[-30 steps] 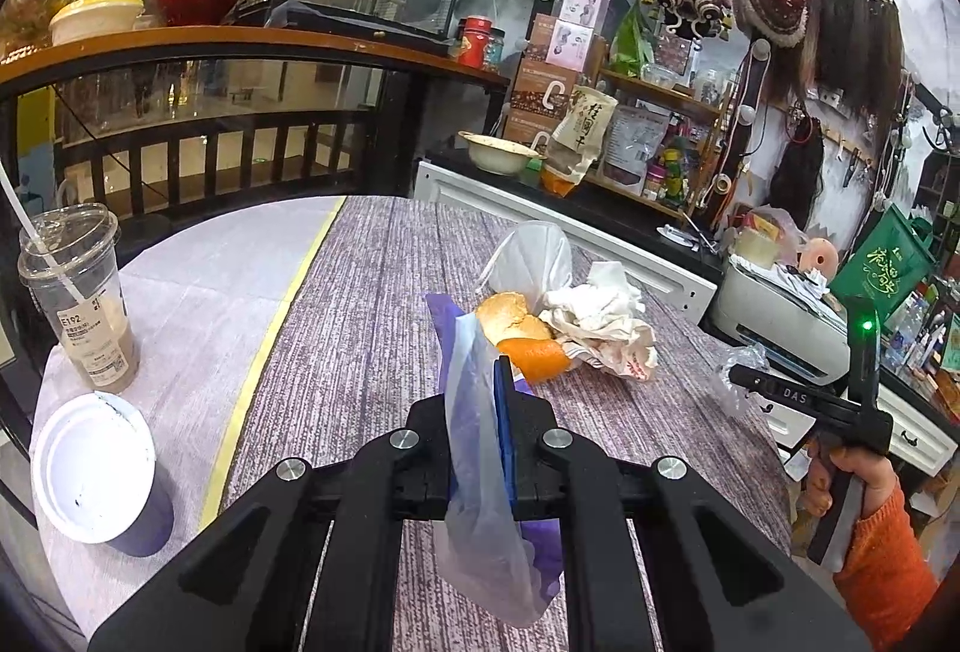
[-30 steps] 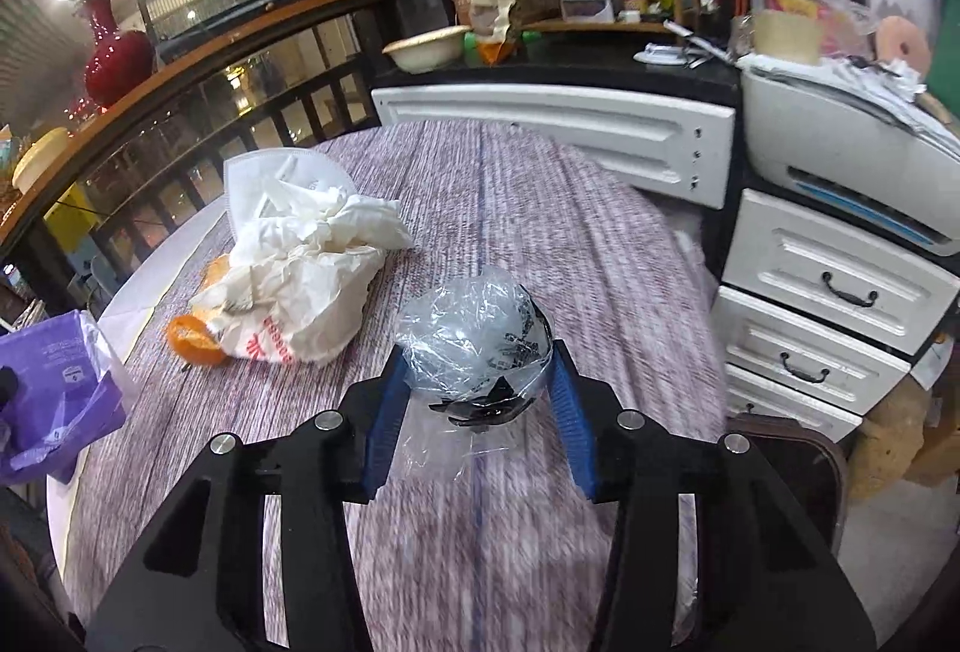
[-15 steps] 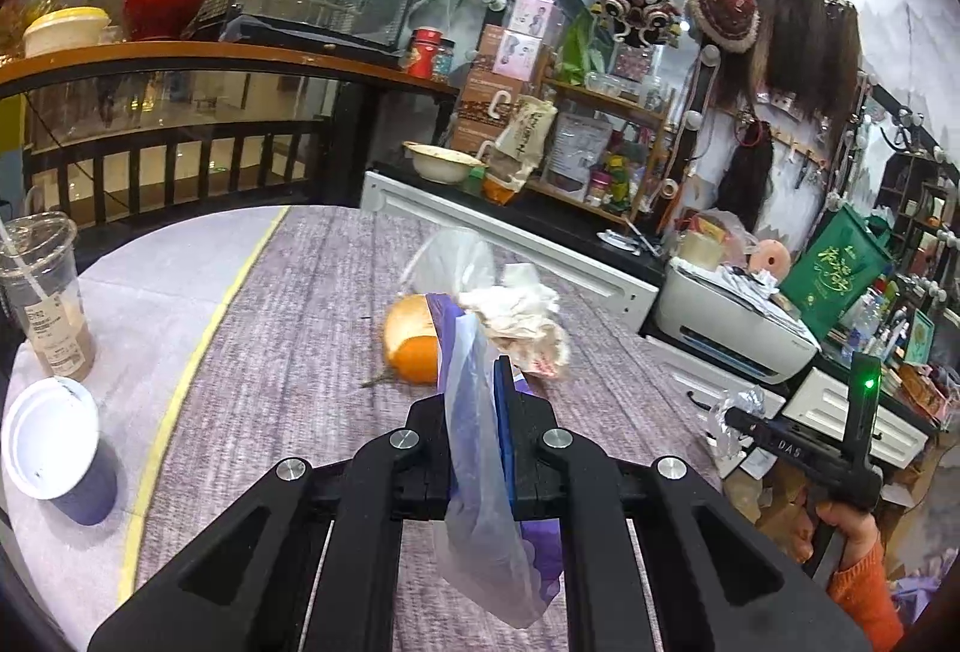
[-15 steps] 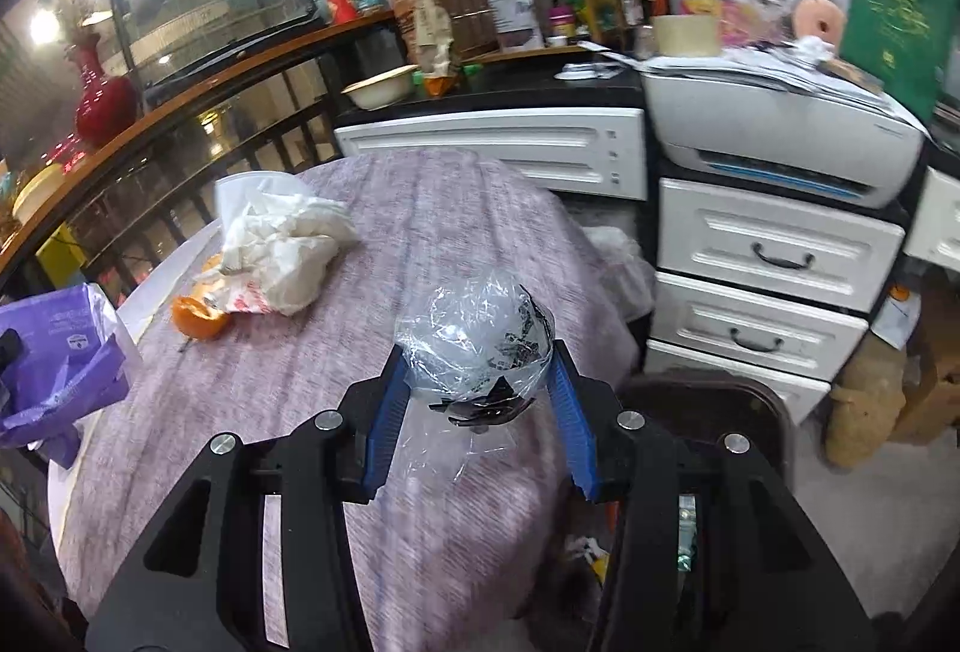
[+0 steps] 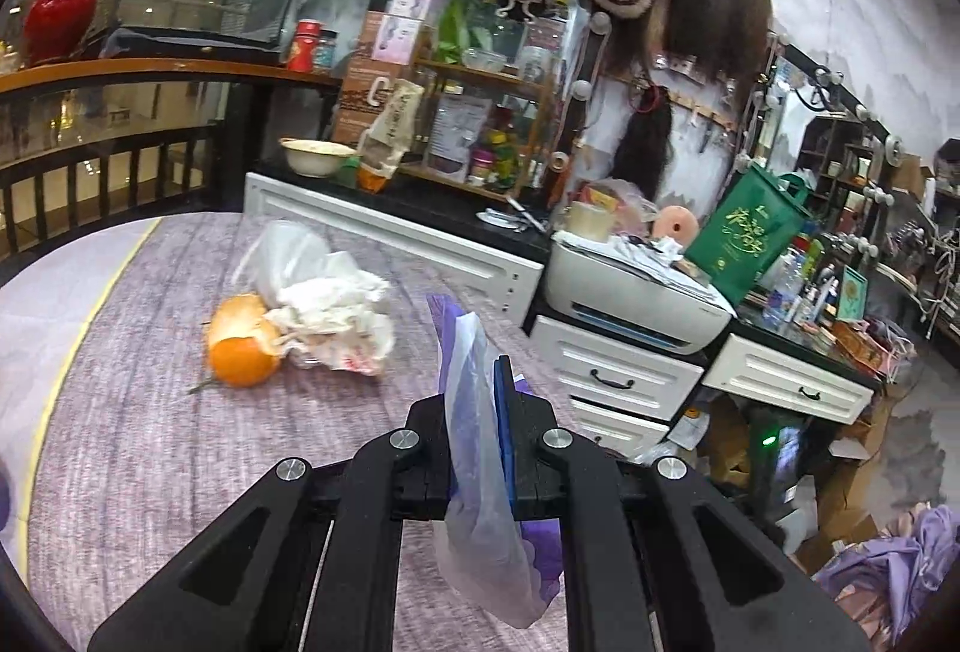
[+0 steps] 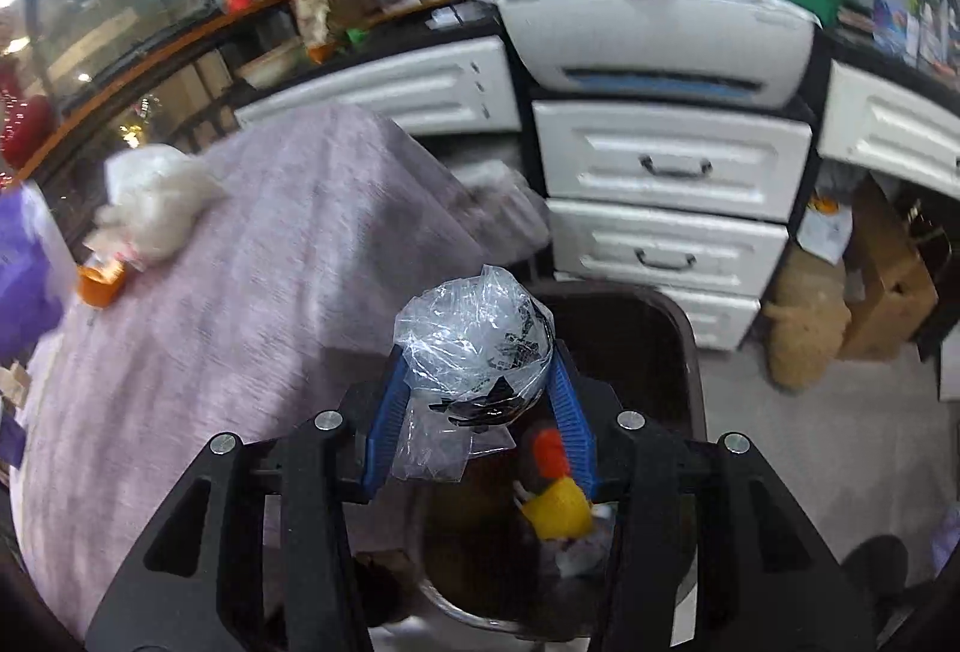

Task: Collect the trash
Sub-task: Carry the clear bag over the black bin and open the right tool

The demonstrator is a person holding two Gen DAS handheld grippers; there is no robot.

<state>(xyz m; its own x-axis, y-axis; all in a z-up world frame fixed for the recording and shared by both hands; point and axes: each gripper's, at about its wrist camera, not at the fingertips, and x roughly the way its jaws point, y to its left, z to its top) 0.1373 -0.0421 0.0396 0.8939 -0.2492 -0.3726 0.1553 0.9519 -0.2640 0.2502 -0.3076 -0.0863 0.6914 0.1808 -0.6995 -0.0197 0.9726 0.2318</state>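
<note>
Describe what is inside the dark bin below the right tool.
Inside the dark brown bin lie a yellow lump and a red-orange piece. The clear crumpled plastic wrap held by the right tool covers the rest.

The left gripper (image 5: 480, 430) is built from matte black plastic. Two broad angular arms are seen fanning out from its fingers, each arm cut through by a triangular opening. Four round silver screws are set in a shallow arc behind the fingers. A blue pad is fitted on the inner face of one finger.

The right gripper (image 6: 477, 394) is made to the same pattern: black angular arms with triangular cut-outs and four silver screw heads. Ribbed blue pads (image 6: 384, 412) are fixed along the inner faces of both fingers. No cables, sleeves or skin are shown.
</note>
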